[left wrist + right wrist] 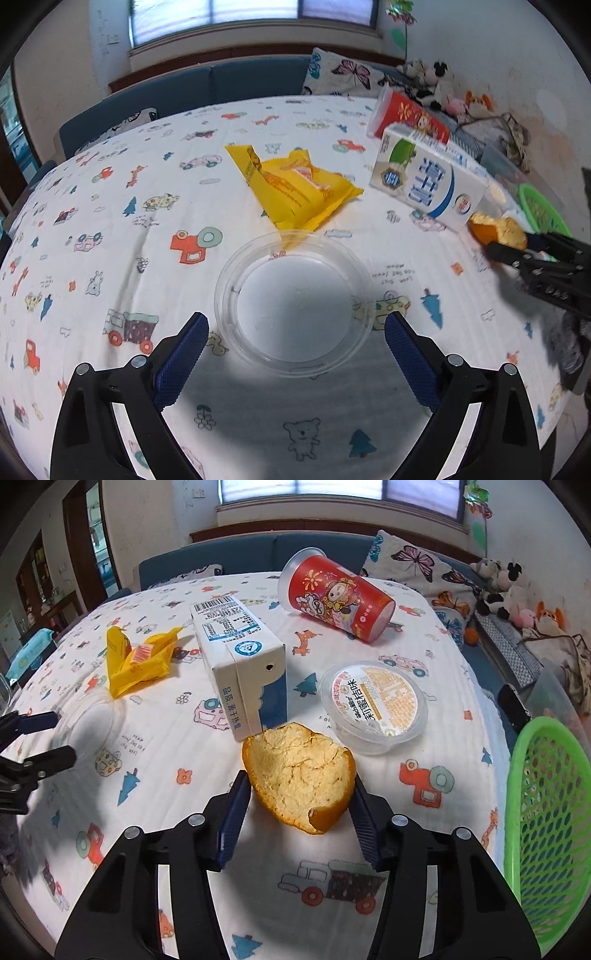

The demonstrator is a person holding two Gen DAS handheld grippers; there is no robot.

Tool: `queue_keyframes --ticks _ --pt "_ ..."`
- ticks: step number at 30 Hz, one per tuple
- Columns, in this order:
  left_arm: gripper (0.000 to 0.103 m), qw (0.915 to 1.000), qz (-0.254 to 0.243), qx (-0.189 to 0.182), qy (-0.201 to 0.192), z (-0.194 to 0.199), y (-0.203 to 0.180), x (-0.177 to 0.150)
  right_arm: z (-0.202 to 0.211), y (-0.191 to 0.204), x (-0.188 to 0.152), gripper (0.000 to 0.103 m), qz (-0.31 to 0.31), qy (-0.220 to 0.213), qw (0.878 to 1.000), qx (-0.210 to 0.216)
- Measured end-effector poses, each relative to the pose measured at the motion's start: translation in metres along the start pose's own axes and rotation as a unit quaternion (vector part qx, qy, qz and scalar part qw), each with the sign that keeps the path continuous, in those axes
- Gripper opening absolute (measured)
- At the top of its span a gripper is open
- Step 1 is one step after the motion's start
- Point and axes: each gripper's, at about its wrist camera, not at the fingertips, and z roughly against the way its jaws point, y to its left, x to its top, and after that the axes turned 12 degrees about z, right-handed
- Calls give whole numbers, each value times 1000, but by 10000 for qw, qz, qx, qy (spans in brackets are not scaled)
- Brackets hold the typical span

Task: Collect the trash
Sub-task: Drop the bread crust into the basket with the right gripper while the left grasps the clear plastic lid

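Note:
My right gripper (300, 786) is shut on a piece of orange peel (299, 775), its blue pads pressing both sides just above the tablecloth. That peel (498, 229) also shows at the right edge of the left wrist view. My left gripper (295, 321) stands open over a clear plastic dish (295, 302), with a finger on each side of the rim and not pressing it. A yellow wrapper (295, 184), a white and blue milk carton (240, 657), a red cup (336, 598) lying on its side and a labelled clear tub (375, 703) lie on the table.
A green mesh basket (546, 812) stands at the table's right edge. The table (110, 221) carries a white cloth printed with cartoons. Behind it are a blue sofa (258, 554), a butterfly cushion (417, 565) and soft toys (506, 587).

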Motion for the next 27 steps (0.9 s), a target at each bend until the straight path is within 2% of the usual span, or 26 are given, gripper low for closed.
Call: queue_keyframes --ticks 11,16,27 --pt "94 9990 -397 121 168 -21 -3 7 7 5 -3 52 7 -35 9999 141" --pt "94 9988 -424 -25 263 -26 -3 10 10 7 -5 52 19 -45 9998 189" --pt "90 9990 -412 -154 82 -20 -8 7 28 7 -10 52 -11 -176 9996 209"
